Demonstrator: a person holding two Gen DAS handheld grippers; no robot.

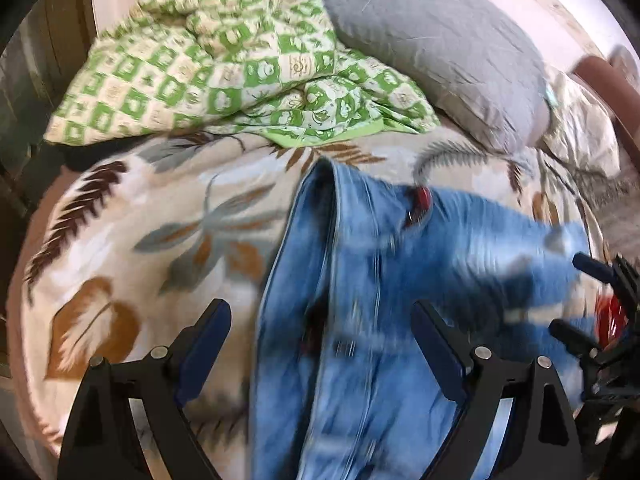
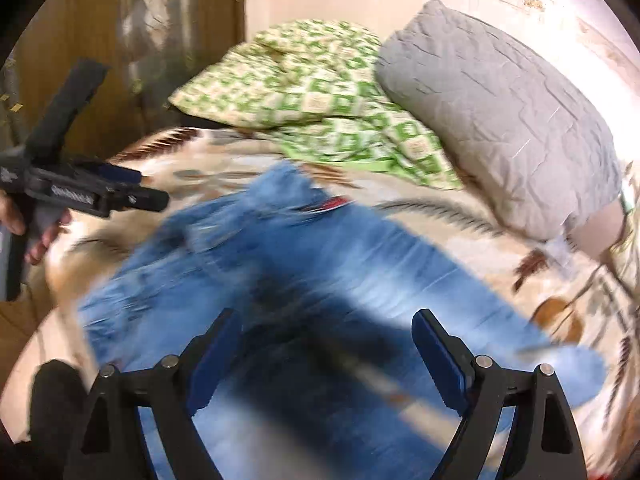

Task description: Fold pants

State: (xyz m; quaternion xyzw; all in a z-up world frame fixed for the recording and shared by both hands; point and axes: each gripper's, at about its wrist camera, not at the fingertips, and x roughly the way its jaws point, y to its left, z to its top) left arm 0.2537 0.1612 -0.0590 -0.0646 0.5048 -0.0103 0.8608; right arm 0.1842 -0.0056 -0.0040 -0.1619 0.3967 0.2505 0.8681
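Note:
Light blue jeans (image 1: 400, 260) lie spread on a leaf-print blanket (image 1: 140, 240), blurred in both views, with a red label (image 1: 420, 200) near the waist. My left gripper (image 1: 320, 308) hangs open above the jeans' left side, nothing between its fingers. My right gripper (image 2: 327, 316) is open too, over the jeans (image 2: 320, 248), and its pads touch no cloth. The left wrist view catches the right gripper (image 1: 572, 294) at the right edge. In the right wrist view the left gripper (image 2: 154, 190) shows at the left, held by a hand (image 2: 40, 236).
A green checked quilt (image 1: 224, 72) lies bunched at the far side of the bed, with a grey pillow (image 1: 436, 40) to its right. A brown wooden panel (image 2: 100, 40) stands beyond the bed's left side. A pale wall runs behind the bed.

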